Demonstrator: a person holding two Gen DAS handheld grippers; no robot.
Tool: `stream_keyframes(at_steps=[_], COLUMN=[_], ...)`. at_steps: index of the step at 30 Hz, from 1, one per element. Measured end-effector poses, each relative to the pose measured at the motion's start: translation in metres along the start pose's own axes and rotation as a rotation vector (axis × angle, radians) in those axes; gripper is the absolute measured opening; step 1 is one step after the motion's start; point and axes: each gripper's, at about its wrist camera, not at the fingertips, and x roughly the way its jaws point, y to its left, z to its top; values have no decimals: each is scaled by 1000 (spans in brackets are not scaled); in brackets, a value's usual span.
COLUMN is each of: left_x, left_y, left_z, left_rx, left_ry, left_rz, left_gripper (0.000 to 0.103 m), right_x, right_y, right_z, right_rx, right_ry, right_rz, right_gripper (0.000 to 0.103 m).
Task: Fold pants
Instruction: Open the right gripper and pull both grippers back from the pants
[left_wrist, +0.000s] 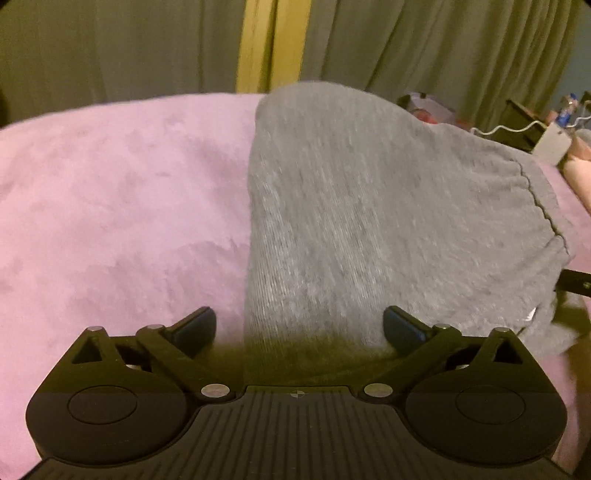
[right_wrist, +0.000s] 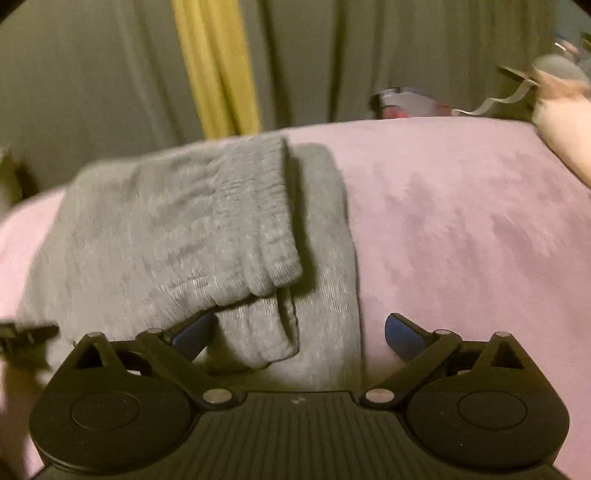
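Grey knit pants (left_wrist: 369, 221) lie folded on a pink blanket (left_wrist: 110, 203), their gathered waistband at the right. My left gripper (left_wrist: 299, 326) is open just above the near edge of the cloth, with its pads wide apart and nothing pressed between them. In the right wrist view the pants (right_wrist: 166, 240) show ribbed cuffs (right_wrist: 273, 266) lying on top. My right gripper (right_wrist: 299, 332) is open too. One cuff end sits between its fingers, and the left finger (right_wrist: 194, 334) is partly under the fabric's edge. The pads grip nothing.
The blanket (right_wrist: 461, 240) covers a bed that ends at grey-green curtains (left_wrist: 424, 44) with a yellow strip (left_wrist: 273, 44). Boxes, a white cable and a charger (left_wrist: 550, 142) sit at the far right. A pale pillow (right_wrist: 565, 147) lies at the right edge.
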Motion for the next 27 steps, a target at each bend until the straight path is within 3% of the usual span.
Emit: stream_keyframes(at_steps=[3,6,9,12,15,22,27], left_x=[-20,-40,-47,-47,-56,-85,-100], left_y=[-13,-26,-36,-46,-54,-39,-34], left_z=[-10,-31,-56,-71,-76,-96,-98], left_rx=[49,98,109,113,142,-19,-48], left_ry=[-37,-89,-34,33,16,-43,-54], left_rz=[69,81,74,97,99,66,48], left_gripper=[101,102,103,103,103,103,103], right_x=[-24,-44,-58,-58,-57,-91,-107], right_y=[16,42,65,86,109,121,122], right_z=[-15,-44,-70,-84,-87,-95,-93], right_rx=[-47,-163,-282,-351,-365,-292,-287], right_ry=[-50,-64,-83,-28,1,-12,-31], right_rz=[-10,-62,-94,-30,-24,-51,-90], right_gripper=[99,99,99,99,99,99,99])
